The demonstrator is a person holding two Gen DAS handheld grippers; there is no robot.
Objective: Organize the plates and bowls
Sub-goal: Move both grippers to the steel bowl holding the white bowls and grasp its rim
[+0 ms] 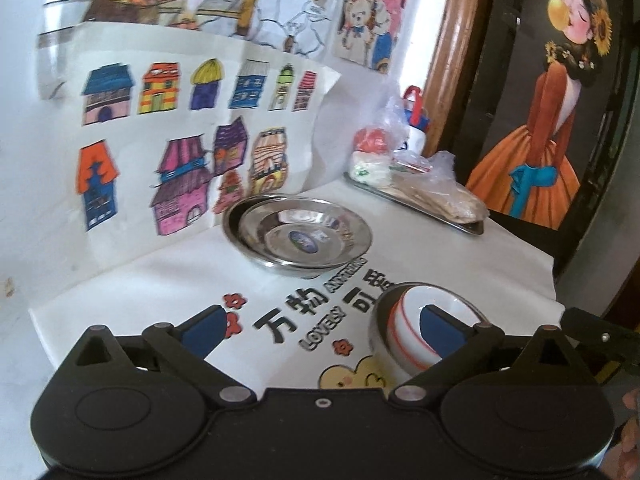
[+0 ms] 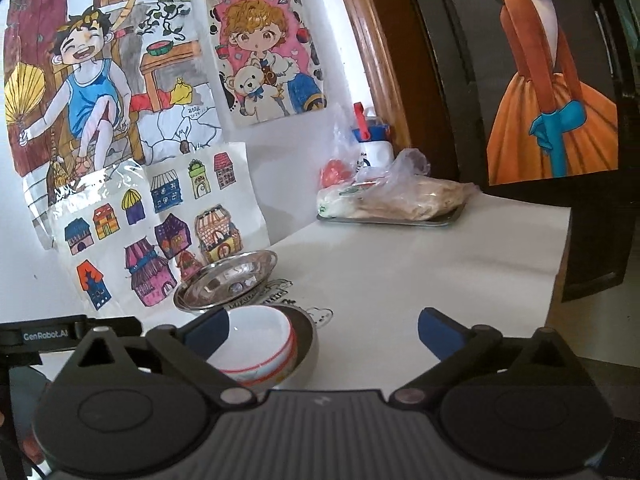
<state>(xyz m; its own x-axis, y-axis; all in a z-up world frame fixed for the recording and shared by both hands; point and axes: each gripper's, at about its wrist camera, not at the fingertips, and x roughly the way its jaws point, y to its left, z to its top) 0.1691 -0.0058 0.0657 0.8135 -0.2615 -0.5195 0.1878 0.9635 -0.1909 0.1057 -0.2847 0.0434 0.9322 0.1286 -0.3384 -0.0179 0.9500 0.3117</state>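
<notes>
White bowl [image 2: 260,344] nested in steel bowl, mid-table; both tools [image 1: 320,330] [image 2: 322,330] spread wide, nothing gripped; right table edge [image 2: 560,264] near.

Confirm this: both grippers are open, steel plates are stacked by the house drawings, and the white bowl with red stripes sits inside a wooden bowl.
One detail is wrong. The white bowl with red stripes sits inside a steel bowl, not a wooden one; the right wrist view shows it. The steel plates are stacked by the house drawings, and both sets of jaws are open.
</notes>
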